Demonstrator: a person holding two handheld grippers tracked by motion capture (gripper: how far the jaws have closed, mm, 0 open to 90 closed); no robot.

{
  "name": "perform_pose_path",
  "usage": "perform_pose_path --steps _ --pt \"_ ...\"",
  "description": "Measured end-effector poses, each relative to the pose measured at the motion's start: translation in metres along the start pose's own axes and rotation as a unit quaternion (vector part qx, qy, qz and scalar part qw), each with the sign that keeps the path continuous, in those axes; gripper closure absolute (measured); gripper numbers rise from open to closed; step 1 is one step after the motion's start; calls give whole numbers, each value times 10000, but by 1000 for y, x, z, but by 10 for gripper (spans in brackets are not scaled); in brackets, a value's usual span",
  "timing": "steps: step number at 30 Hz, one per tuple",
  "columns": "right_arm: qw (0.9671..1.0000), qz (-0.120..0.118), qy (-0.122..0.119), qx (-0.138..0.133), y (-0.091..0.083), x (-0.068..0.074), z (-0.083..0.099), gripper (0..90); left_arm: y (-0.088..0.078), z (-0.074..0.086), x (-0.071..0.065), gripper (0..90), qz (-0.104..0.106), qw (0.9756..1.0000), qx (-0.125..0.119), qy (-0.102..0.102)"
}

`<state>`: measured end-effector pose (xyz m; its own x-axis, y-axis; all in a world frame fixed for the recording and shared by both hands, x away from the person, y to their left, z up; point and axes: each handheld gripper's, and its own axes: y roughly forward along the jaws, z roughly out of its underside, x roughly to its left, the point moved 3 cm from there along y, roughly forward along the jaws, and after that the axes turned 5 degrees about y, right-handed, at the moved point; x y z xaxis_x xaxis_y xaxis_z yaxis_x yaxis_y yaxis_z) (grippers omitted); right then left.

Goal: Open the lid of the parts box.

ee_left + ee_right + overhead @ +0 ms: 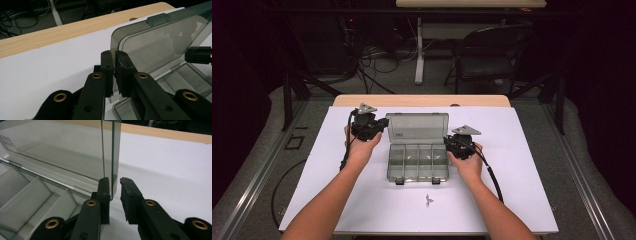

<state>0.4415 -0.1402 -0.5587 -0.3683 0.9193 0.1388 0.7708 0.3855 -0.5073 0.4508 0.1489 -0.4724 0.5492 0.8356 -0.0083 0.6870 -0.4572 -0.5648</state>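
A smoky clear plastic organizer box (418, 165) lies open on the white mat, its lid (417, 128) standing up at the back. My left gripper (381, 126) is shut on the lid's left edge; in the left gripper view its pads (115, 56) pinch the lid (160, 42) wall. My right gripper (452, 143) is at the lid's right edge. In the right gripper view the lid (62, 152) edge stands between the jaws of that gripper (115, 181); one pad rests by it, the other stands apart with a gap. The divided compartments (25, 200) look empty.
A small dark object (428, 201) lies on the white mat (522, 190) in front of the box. The wooden table edge (422, 100) runs behind the mat. A dark chair (487, 55) and cables are on the floor beyond.
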Motion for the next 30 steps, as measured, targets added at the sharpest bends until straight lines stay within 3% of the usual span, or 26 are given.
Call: perform_pose_path --steps 5,8,19,30 --pt "10000 -90 -39 1 2 0 0 817 1 0 0 850 -14 10000 -12 -5" --pt "10000 -3 -97 13 1 1 1 850 1 0 0 850 -18 10000 -16 -15" --pt "10000 4 9 25 -1 0 1 856 2 0 0 846 -28 10000 -41 -17" --pt "10000 49 38 26 -1 1 1 857 0 7 5 714 4 9997 -65 -227"
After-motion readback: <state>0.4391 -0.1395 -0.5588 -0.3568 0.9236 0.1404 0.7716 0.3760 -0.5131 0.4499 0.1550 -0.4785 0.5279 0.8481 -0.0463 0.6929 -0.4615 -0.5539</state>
